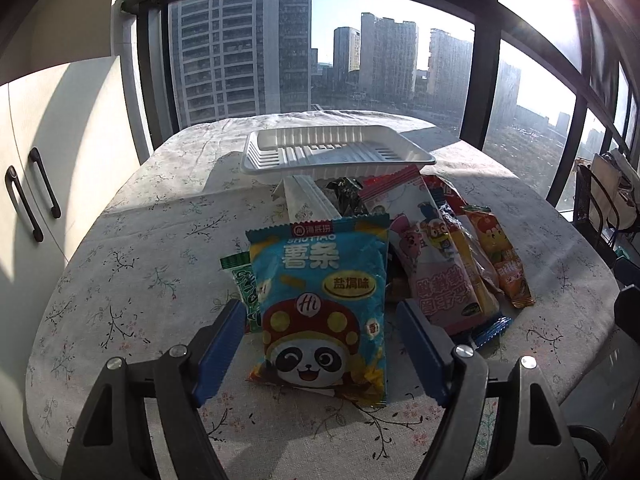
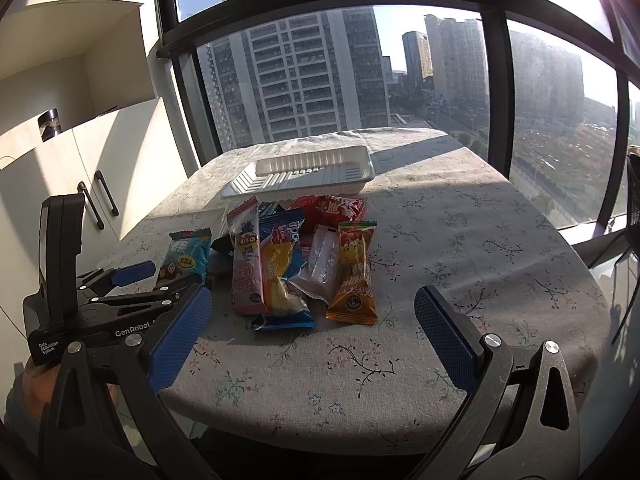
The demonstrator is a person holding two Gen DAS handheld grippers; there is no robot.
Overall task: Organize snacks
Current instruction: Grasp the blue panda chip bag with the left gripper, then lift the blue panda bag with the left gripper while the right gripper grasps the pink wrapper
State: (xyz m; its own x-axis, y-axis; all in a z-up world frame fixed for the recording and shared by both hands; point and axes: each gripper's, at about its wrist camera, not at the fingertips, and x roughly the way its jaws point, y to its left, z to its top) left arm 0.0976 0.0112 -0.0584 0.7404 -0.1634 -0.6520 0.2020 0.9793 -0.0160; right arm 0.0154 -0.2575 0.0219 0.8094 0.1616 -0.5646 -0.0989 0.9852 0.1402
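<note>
1. The left gripper [image 1: 320, 344] tilts down over the table [image 1: 120, 264], its blue pads on either side of the blue chip bag [image 1: 320, 300]; its jaws are spread and not pressing the bag.
2. The right gripper [image 2: 312, 340] hangs above bare cloth short of the snacks, jaws spread wide, holding nothing.
3. The snack pile [image 2: 304, 264] lies mid-table, packets overlapping.
4. Beyond it sits the white tray [image 1: 336, 148], with nothing in it.
</note>
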